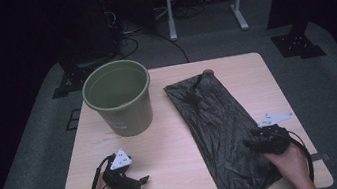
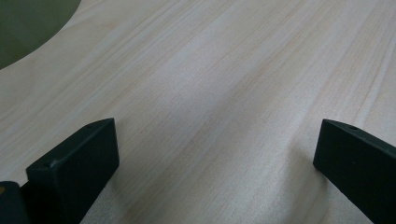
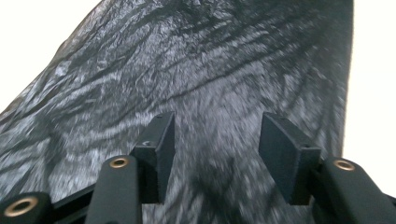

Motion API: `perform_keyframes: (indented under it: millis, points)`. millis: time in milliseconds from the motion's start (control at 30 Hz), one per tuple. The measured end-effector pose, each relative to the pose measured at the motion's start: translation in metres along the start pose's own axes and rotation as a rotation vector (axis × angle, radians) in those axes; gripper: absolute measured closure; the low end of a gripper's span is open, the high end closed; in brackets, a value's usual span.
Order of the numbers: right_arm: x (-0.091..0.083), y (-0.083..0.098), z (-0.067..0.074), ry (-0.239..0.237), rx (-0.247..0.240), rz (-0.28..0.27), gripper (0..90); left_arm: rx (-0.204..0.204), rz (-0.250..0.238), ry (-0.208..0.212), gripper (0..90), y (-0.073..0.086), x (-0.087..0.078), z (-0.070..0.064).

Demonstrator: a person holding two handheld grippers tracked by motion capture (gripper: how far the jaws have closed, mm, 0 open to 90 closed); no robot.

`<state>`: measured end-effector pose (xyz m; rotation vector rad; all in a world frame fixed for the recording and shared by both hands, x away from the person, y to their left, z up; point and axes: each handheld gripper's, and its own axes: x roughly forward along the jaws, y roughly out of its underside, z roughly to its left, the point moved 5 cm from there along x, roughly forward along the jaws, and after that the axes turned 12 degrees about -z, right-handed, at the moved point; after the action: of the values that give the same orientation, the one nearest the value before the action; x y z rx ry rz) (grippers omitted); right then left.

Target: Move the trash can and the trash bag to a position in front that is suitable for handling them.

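A pale wooden surface [image 1: 173, 139] seen from above carries a black plastic bag [image 1: 219, 127] lying flat and crinkled, running from the far middle to the near right edge, with a small twisted tail at its far end. An olive-green bin [image 1: 119, 98] stands upright at the far left, apart from the bag. The bag looks very light, limp and slippery (thin film that would bunch or slide rather than lift as a sheet), so a pinch on a raised wrinkle or along an edge seems the surest hold. The right claw [image 1: 257, 141] sits low over the bag's near right part, held in a hand that enters from the near edge and points it toward the left; in the right gripper view its jaws stand partly apart above the film [image 3: 205, 93], with nothing pinched between them. The left claw [image 1: 141, 181] rests near the front left of the surface, angled right, its jaws wide apart over bare wood [image 2: 210, 93].
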<state>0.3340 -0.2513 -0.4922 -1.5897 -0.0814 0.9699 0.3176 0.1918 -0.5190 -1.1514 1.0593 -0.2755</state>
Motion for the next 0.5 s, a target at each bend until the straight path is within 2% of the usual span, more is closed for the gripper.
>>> perform_keyframes:
  millis: [133, 200, 267, 367, 400, 433, 500]
  points:
    - [0.012, -0.002, 0.003, -0.016, -0.003, 0.015, 44.3, 0.0, 0.0, 0.0, 0.0, 0.0, 0.0, 0.0]
    - [0.022, 0.0, 0.006, -0.02, -0.012, 0.045, 44.6, 0.0, 0.0, 0.0, 0.0, 0.0, 0.0, 0.0]
    - [0.023, 0.001, 0.007, -0.023, -0.013, 0.053, 44.6, 0.0, 0.0, 0.0, 0.0, 0.0, 0.0, 0.0]
    - [0.029, 0.003, 0.012, -0.006, -0.058, 0.082, 46.6, 0.0, 0.0, 0.0, 0.0, 0.0, 0.0, 0.0]
    - [0.029, 0.002, 0.013, -0.004, -0.064, 0.086, 50.3, 0.0, 0.0, 0.0, 0.0, 0.0, 0.0, 0.0]
    - [0.029, 0.002, 0.013, -0.004, -0.064, 0.086, 50.3, 0.0, 0.0, 0.0, 0.0, 0.0, 0.0, 0.0]
    - [0.029, 0.002, 0.016, -0.005, -0.063, 0.085, 62.5, 0.0, 0.0, 0.0, 0.0, 0.0, 0.0, 0.0]
